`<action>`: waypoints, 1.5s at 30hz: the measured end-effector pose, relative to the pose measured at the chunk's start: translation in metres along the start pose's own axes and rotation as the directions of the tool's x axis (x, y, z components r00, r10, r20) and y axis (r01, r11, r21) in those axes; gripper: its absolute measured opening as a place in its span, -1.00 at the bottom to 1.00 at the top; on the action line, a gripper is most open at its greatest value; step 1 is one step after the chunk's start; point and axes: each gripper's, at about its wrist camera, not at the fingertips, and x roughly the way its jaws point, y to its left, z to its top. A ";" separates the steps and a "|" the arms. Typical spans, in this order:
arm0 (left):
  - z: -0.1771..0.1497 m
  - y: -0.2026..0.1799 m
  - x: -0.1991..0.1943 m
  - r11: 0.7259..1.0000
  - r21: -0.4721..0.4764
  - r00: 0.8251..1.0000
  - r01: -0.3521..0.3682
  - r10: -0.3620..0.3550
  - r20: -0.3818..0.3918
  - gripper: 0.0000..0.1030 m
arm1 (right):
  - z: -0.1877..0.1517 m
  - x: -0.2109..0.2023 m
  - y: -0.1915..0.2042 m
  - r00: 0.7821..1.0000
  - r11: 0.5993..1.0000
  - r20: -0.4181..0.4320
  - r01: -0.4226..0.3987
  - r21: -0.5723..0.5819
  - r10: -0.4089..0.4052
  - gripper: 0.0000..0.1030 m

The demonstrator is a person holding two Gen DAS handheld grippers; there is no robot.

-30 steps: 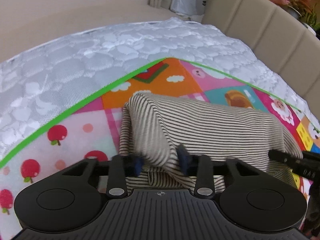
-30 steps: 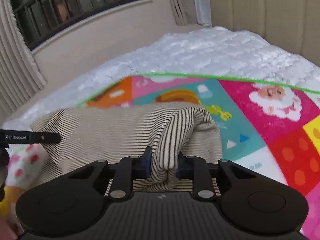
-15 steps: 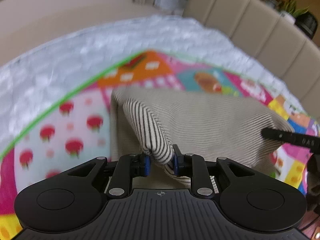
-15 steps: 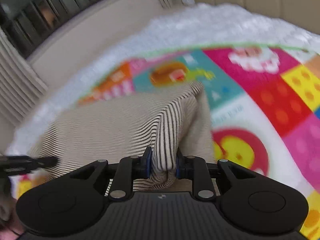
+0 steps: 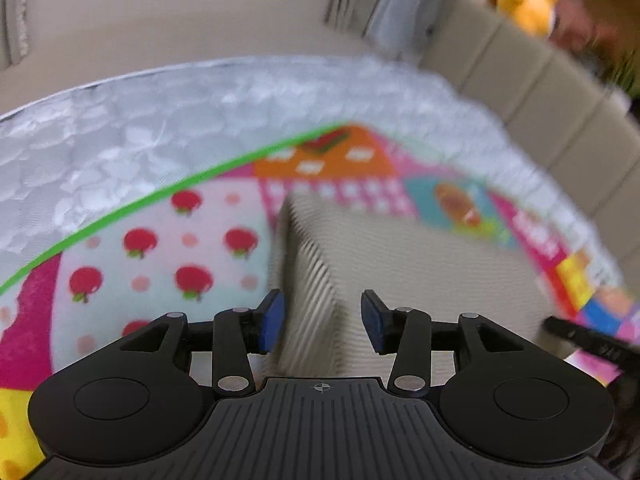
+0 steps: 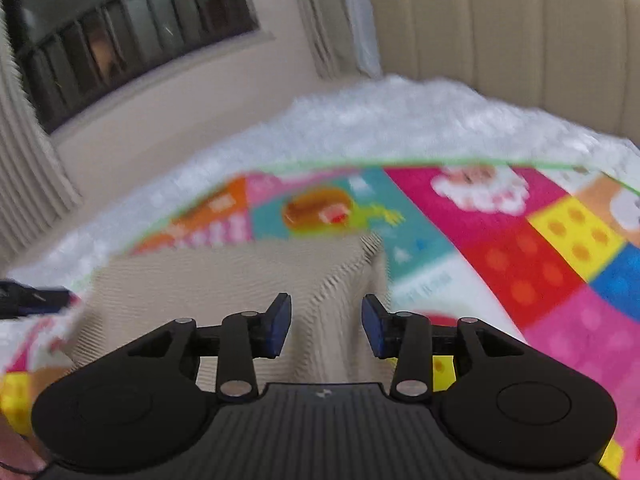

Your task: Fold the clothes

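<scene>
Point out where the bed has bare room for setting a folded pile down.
Bare: the white quilt beyond the mat's green edge, and the play mat right of the striped garment. Crowded: mat centre, under the garment and both open grippers.

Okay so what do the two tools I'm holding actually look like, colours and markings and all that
Both look alike. The left tool and the right tool are matte black plastic with a ribbed centre plate, a round disc on each side, and silver rivets on the linkage arms. Each finger ends in a blue pad. A small crosshair mark sits on the left tool's plate. No cables or sleeves show.
</scene>
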 end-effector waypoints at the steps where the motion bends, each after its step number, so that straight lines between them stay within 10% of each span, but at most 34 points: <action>1: 0.001 -0.003 0.001 1.000 0.008 1.000 0.023 -0.023 0.003 -0.13 | 0.002 0.000 0.002 0.999 0.999 0.006 -0.034 0.004 0.034 -0.23; 9: -0.012 -0.036 0.050 0.988 0.130 0.982 0.080 -0.056 -0.179 0.03 | -0.016 0.046 0.016 0.976 0.996 -0.215 -0.046 -0.073 0.030 0.19; 17: -0.026 -0.050 0.070 0.976 0.207 0.962 0.062 -0.004 -0.272 0.54 | -0.026 0.048 0.030 0.974 0.985 -0.219 -0.096 -0.142 0.063 0.80; 45: -0.031 -0.052 0.063 0.982 0.174 0.958 0.072 -0.020 -0.285 0.86 | -0.020 0.041 0.019 0.977 0.993 -0.186 -0.111 -0.043 0.101 0.85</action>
